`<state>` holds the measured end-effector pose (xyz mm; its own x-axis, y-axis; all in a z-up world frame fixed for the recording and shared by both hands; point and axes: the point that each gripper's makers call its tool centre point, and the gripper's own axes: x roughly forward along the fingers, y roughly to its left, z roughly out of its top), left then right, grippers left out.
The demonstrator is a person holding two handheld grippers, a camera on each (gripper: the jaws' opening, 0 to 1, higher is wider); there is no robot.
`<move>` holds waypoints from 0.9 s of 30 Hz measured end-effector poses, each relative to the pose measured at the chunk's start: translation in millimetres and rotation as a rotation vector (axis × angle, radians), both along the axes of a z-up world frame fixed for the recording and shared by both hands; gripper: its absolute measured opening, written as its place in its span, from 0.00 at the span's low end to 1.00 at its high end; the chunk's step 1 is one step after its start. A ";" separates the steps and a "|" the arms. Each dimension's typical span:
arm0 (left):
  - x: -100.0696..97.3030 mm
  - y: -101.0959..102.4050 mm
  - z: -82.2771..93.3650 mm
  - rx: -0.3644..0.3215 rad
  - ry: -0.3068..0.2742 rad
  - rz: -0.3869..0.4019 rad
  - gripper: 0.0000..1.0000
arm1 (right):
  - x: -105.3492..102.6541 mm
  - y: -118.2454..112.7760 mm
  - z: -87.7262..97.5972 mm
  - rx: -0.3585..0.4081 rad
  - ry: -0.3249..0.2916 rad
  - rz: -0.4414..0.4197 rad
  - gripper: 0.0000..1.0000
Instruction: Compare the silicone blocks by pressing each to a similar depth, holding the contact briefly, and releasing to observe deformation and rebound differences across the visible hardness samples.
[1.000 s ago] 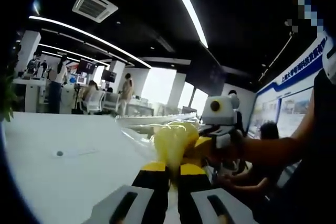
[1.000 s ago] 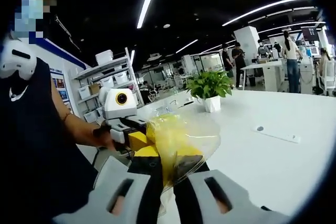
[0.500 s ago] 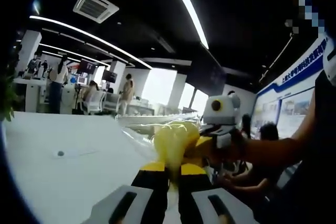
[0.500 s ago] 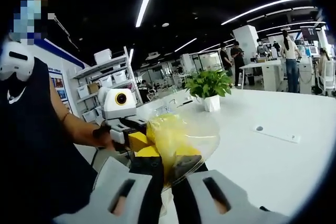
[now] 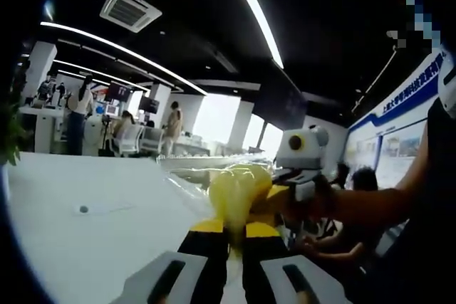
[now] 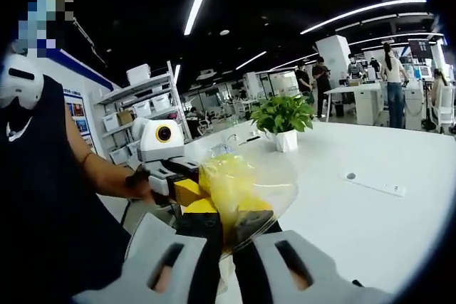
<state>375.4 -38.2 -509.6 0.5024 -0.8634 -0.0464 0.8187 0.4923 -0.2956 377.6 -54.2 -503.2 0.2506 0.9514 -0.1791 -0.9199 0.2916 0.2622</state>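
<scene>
A clear plastic bag with a yellow silicone block (image 5: 235,189) inside it hangs above the white table (image 5: 78,247), pinched from two sides. My left gripper (image 5: 229,230) is shut on the bag's near edge, its black jaws with yellow tips pressed together. From the right, my right gripper (image 5: 279,197) comes in with a hand behind it and bites the same bag. In the right gripper view the bag (image 6: 246,184) bulges over my right gripper (image 6: 224,223), shut on it, and the left gripper (image 6: 187,191) holds it from the left.
A potted plant (image 6: 285,115) stands on the white table (image 6: 377,226) beyond a small flush socket cover (image 6: 374,184). Shelving with boxes (image 6: 139,122) lines the wall. The person's dark-sleeved body is close by. People stand at desks (image 5: 75,119) far off.
</scene>
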 end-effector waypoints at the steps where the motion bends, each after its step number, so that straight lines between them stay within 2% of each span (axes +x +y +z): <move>1: 0.1 0.1 -0.6 0.005 -0.009 -0.002 0.04 | 0.4 0.1 -0.3 -0.002 -0.001 -0.001 0.00; 4: -1.7 -0.9 -1.6 0.010 -0.005 -0.010 0.04 | -3.0 0.0 -0.3 -0.014 -0.021 0.015 0.00; 6: -4.1 -2.2 -1.8 0.011 -0.005 -0.011 0.03 | -3.6 -0.8 -0.5 -0.022 -0.001 0.013 0.00; 8: -4.9 -2.9 -0.7 0.008 -0.015 -0.011 0.02 | -4.3 -1.3 0.5 -0.026 -0.022 0.018 0.00; 10: -3.7 -2.7 0.4 0.011 -0.029 -0.018 0.01 | -3.5 -1.5 1.0 -0.016 -0.009 0.011 0.00; 12: -3.9 -2.9 2.3 0.009 -0.024 -0.018 0.00 | -4.4 -2.1 2.7 -0.013 -0.018 0.010 0.00; 14: -5.6 -3.7 5.0 -0.006 -0.013 -0.022 0.00 | -4.5 -3.4 5.3 -0.009 0.000 0.005 0.02; 17: -6.4 -4.5 6.1 -0.016 -0.007 -0.039 0.00 | -4.6 -4.1 7.3 -0.019 -0.059 0.005 0.05; 20: -5.8 -6.0 6.6 -0.024 0.011 -0.046 0.00 | -5.0 -5.3 7.2 -0.023 -0.049 -0.004 0.07; 23: -6.8 -7.6 9.0 -0.032 0.015 -0.045 0.00 | -5.0 -7.0 8.9 -0.017 -0.066 -0.008 0.09; 27: -3.8 -7.3 12.9 -0.054 0.041 -0.039 0.00 | -1.8 -8.0 13.8 -0.012 -0.128 -0.020 0.11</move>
